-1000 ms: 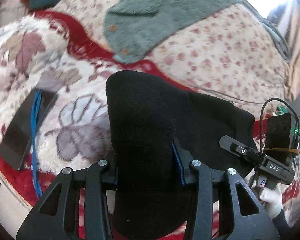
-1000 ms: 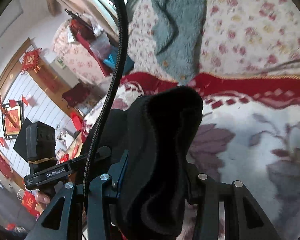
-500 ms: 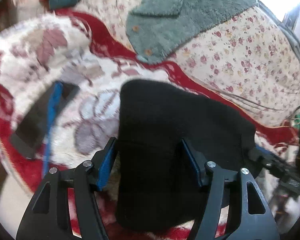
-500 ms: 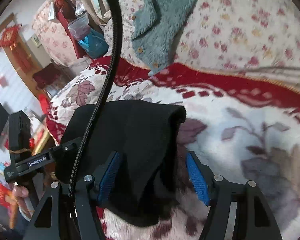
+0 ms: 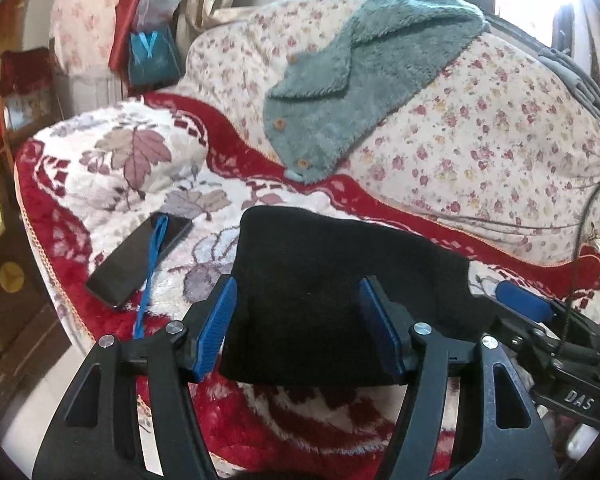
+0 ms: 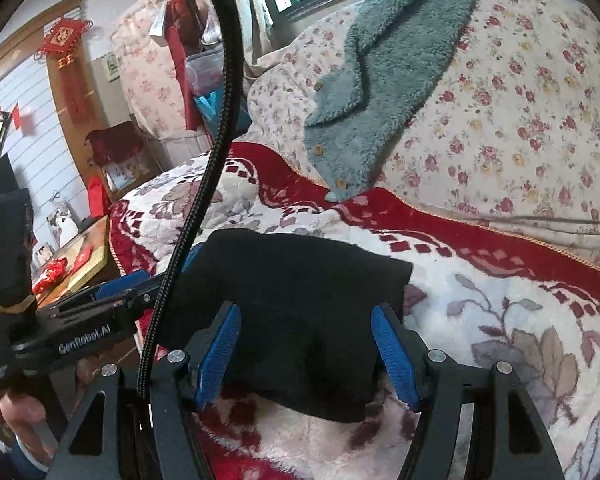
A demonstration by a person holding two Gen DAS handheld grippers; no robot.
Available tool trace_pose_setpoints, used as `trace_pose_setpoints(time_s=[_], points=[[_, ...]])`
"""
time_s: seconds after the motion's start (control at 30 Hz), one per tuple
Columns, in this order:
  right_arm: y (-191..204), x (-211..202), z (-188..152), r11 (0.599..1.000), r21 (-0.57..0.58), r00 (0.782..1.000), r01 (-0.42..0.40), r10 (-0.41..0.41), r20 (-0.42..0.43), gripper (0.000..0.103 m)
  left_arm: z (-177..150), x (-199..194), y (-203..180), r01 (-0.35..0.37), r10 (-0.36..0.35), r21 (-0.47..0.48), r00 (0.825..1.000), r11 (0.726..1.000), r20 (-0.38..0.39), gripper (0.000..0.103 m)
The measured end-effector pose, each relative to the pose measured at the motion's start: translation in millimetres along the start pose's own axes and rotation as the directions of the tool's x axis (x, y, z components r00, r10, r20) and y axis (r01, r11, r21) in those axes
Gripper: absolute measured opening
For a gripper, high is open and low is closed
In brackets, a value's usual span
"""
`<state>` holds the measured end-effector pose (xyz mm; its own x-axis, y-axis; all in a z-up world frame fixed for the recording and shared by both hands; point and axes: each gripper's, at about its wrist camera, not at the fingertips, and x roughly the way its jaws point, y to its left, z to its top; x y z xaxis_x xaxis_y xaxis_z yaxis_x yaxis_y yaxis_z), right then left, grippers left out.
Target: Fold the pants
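- From the left wrist we look down along black fingers with blue pads [image 5: 216, 320], close over the folded black pants [image 5: 340, 280] at lower centre.
- From the right wrist we face the same pants [image 6: 300, 300], equally near.
- Both views share the red floral plush blanket [image 5: 112, 168] and the grey-green fleece garment with wooden buttons [image 5: 360, 80] in the upper frame.

The black pants [image 5: 332, 280] lie folded into a compact, thick rectangle, flat on the red-and-white floral blanket [image 5: 112, 168] near its front edge.
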<state>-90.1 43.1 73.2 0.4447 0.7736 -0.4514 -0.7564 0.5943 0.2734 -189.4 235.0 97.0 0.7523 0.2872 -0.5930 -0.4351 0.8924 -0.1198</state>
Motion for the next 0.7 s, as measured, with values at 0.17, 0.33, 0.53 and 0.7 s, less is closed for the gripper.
trace_pose_setpoints(time_s=[0.17, 0.33, 0.53, 0.7], points=[[4, 0, -3, 1.0, 0.002, 1.0, -0.014, 0.014, 0.0, 0.066, -2, -4, 0, -0.004, 0.003, -0.02, 1.0, 1.0, -0.015, 0.064], [9, 2, -6, 1.0, -0.01, 1.0, -0.015, 0.015, -0.013, 0.066, -6, -7, -4, -0.025, 0.025, -0.01, 1.0, 1.0, -0.018, 0.064], [10, 8, -10, 1.0, -0.01, 0.999, -0.02, 0.019, -0.033, 0.066, -8, -6, -6, -0.03, 0.03, -0.007, 0.999, 1.0, -0.019, 0.064], [12, 12, -11, 1.0, -0.014, 0.999, -0.021, 0.021, -0.044, 0.066, -8, -4, -5, -0.037, 0.037, -0.016, 0.999, 0.999, -0.03, 0.064]])
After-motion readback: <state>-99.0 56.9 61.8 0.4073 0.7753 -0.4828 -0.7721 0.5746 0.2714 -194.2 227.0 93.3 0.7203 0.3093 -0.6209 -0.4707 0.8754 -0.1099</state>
